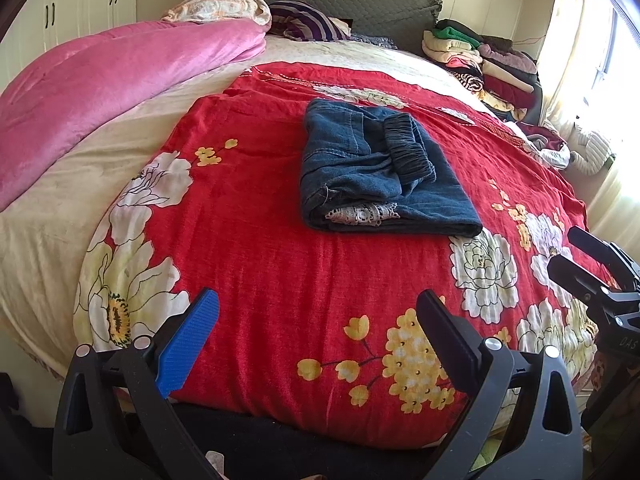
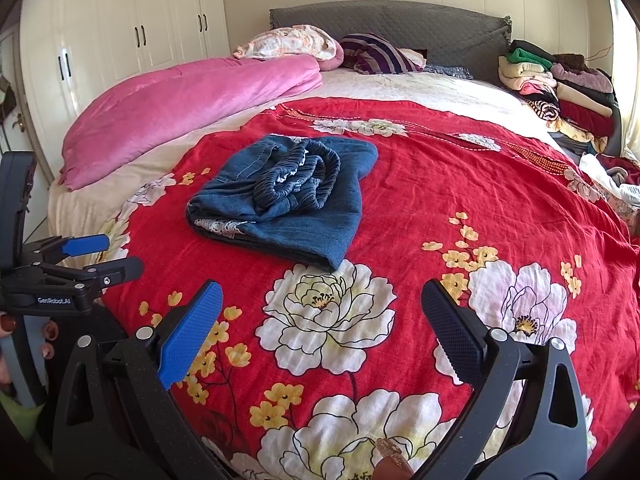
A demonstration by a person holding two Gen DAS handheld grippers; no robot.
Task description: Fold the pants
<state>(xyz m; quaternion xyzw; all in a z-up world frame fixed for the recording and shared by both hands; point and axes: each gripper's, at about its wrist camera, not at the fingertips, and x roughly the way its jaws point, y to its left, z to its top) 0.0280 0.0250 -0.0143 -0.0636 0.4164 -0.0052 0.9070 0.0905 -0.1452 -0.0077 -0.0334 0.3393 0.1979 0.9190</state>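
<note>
- Left gripper (image 1: 318, 320): jaws spread wide and holding nothing, poised over the near edge of the bed, well short of the pants.
- Right gripper (image 2: 322, 314): jaws likewise wide apart and empty, just beside its partner above the red floral bedspread (image 2: 460, 184).
- The pants (image 1: 376, 168), dark blue denim, lie in a compact folded bundle in the middle of the bedspread, elastic waistband bunched on top, a strip of white lace showing at the near left corner.
- Judged risk: the top layer sits loosely, so a careless nudge or a one-sided pinch may drag it off and undo the fold.
- Judged risk: the soft bedspread could be caught together with the denim if jaws dig in low.
- Farther out, a pink quilt (image 1: 104, 92) and a stack of folded clothes (image 1: 484, 64) stay clear of any reach.
</note>
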